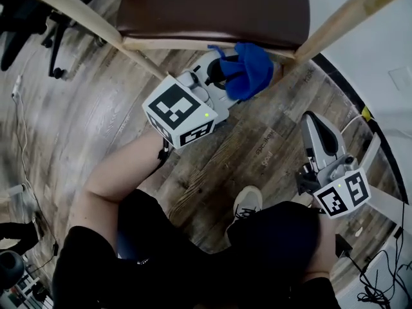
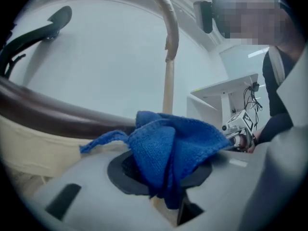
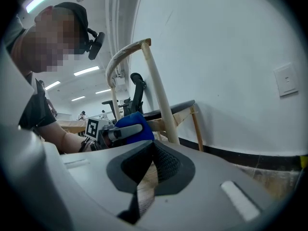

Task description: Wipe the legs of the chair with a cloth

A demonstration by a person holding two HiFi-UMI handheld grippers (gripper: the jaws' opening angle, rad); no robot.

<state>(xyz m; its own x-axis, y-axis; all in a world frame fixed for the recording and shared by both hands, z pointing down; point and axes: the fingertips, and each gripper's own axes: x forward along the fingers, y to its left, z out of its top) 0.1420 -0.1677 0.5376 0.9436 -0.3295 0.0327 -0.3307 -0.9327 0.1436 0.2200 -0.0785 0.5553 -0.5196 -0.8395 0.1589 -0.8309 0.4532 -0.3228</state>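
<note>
The chair has a brown seat (image 1: 212,8) and pale wooden legs. A blue cloth (image 1: 248,69) is bunched in my left gripper (image 1: 226,76), which is shut on it just below the seat's front rail and beside the right front leg (image 1: 335,24). In the left gripper view the cloth (image 2: 168,146) fills the jaws, and the leg (image 2: 168,83) rises right behind it; I cannot tell whether they touch. My right gripper (image 1: 311,118) hangs low to the right, shut with nothing in it, apart from the chair. Its own view shows the leg (image 3: 159,90) and the cloth (image 3: 132,121) ahead.
Another chair leg (image 1: 84,15) runs off to the upper left. A black office chair base (image 1: 38,24) stands at the far left, with a cable (image 1: 22,118) on the wooden floor. A white wall with a dark baseboard (image 1: 347,89) is on the right. My shoe (image 1: 248,201) is below.
</note>
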